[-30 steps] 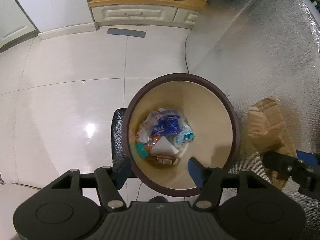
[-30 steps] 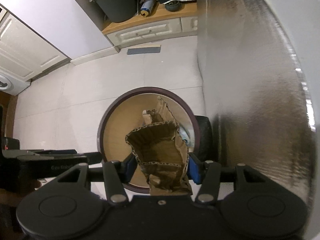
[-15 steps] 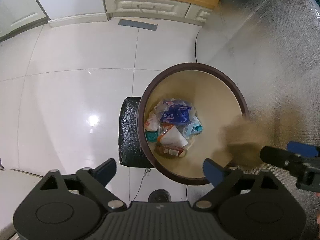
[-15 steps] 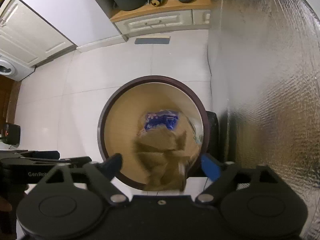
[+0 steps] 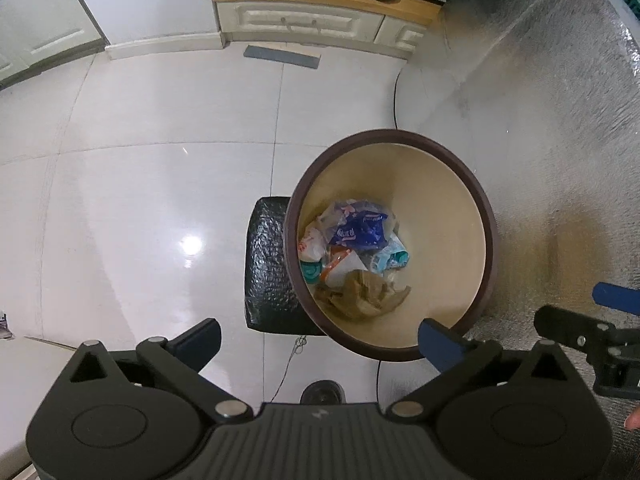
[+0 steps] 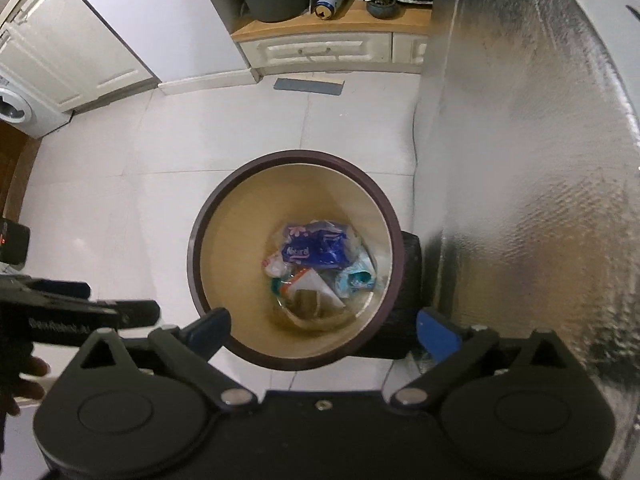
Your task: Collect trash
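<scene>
A round bin [image 5: 472, 184] with a dark brown rim and beige inside stands on the white tiled floor; it also shows in the right wrist view [image 6: 208, 216]. Inside lie a blue wrapper [image 5: 362, 232], other wrappers and a torn piece of brown cardboard [image 5: 362, 294], which is blurred in the right wrist view [image 6: 306, 304]. My left gripper [image 5: 320, 338] is open and empty above the bin's near rim. My right gripper [image 6: 322, 332] is open and empty above the bin, and shows at the right of the left wrist view [image 5: 592, 320].
A black padded block [image 5: 268, 268] sits on the floor against the bin's left side. A silver foil-covered wall [image 5: 560, 140] rises right of the bin. A low cabinet [image 5: 312, 24] with a can and a dark bucket stands at the back. A washing machine [image 6: 16, 108] stands at the far left.
My right gripper opened and let go of the cardboard, which fell into the bin onto the wrappers. My left gripper opened wider and shifted left, so the bin sits further right.
</scene>
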{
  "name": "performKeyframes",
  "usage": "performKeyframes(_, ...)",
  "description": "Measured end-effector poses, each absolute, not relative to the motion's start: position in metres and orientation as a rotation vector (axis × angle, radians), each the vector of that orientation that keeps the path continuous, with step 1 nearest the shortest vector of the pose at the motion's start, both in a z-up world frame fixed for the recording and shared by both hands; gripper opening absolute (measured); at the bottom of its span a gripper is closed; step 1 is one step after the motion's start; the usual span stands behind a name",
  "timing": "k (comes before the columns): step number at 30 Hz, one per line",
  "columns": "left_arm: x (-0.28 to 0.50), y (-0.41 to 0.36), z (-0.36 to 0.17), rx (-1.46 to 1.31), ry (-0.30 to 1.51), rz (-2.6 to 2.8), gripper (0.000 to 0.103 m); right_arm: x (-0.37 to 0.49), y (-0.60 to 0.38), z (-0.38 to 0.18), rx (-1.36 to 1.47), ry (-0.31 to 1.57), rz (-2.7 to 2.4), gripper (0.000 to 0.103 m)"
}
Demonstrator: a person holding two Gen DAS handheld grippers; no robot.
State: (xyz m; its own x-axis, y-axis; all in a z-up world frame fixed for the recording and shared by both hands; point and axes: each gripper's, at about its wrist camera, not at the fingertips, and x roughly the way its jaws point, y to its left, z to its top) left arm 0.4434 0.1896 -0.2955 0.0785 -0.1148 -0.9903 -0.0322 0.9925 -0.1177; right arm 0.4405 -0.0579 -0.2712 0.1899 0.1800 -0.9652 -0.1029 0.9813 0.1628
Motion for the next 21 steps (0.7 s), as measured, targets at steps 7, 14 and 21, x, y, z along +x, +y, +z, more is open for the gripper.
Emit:
performKeyframes(7,0.437,0.194,-0.274,-0.11,1.451,-0.056,0.103,0.434,-0.059,-0.251,0.037,1.321,0.177,0.103)
performKeyframes(14,0.423,0.197,-0.246,-0.092,1.401,-0.044,0.103,0.424,-0.061,-0.223,0.03,1.27,0.163,0.103)
performKeyframes(21,0.402,0.192,-0.209,-0.077,1.32,-0.044,0.103,0.404,-0.072,-0.188,0.057,1.212,0.124,0.103)
